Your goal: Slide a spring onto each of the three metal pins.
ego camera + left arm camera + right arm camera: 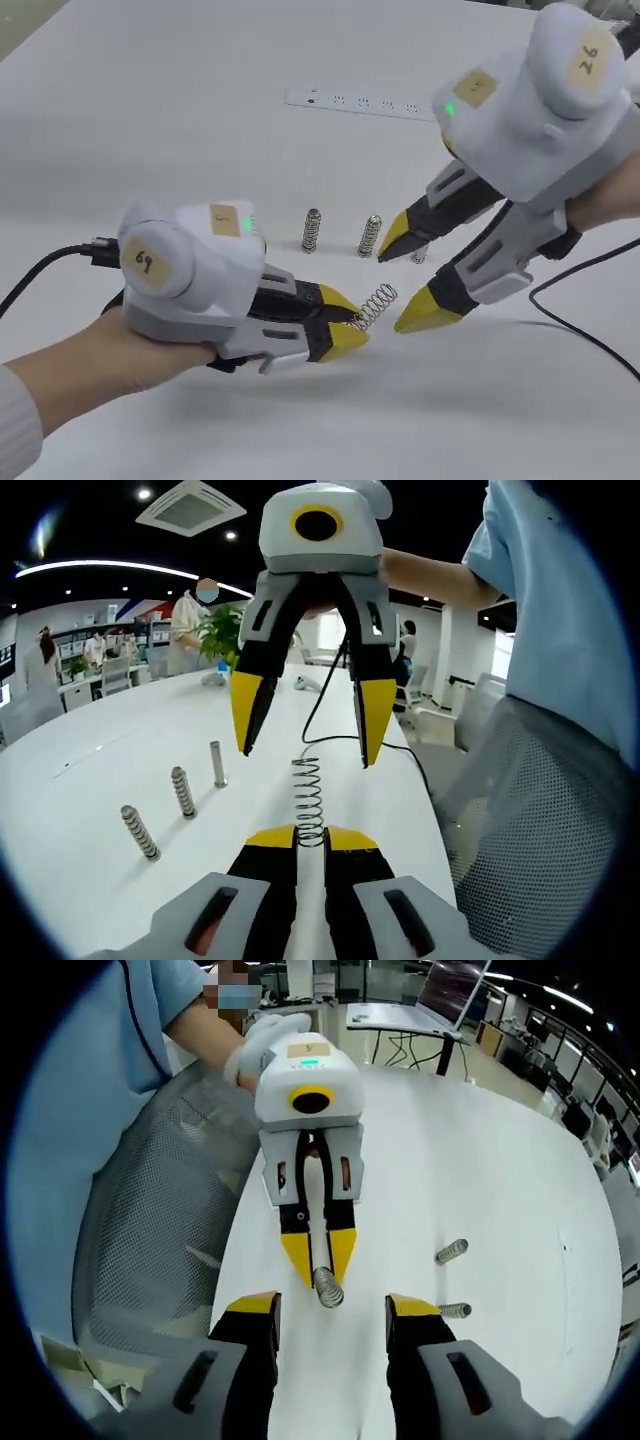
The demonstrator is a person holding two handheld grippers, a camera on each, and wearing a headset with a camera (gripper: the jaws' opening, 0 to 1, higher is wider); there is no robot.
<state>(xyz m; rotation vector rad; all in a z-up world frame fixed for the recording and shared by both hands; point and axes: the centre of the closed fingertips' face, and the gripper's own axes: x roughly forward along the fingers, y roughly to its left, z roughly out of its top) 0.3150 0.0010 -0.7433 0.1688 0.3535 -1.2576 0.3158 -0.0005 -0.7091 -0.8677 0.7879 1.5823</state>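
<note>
My left gripper [352, 322] is shut on one end of a loose spring [376, 304], which sticks out from its yellow tips toward my right gripper [407, 280]. The right gripper is open, its jaws on either side of the spring's free end without touching it. In the left gripper view the spring [309, 800] rises from my shut tips [310, 835] toward the open right gripper [305, 730]. Two pins with springs on them [312, 230] [370, 235] stand behind. A bare pin [216, 764] stands beside them, and in the head view the right jaw partly hides it.
A white power strip [360, 103] lies at the back of the white table [200, 120]. A black cable [575, 325] runs at the right and another cable [40, 268] at the left. A mesh chair [160, 1230] stands by the table edge.
</note>
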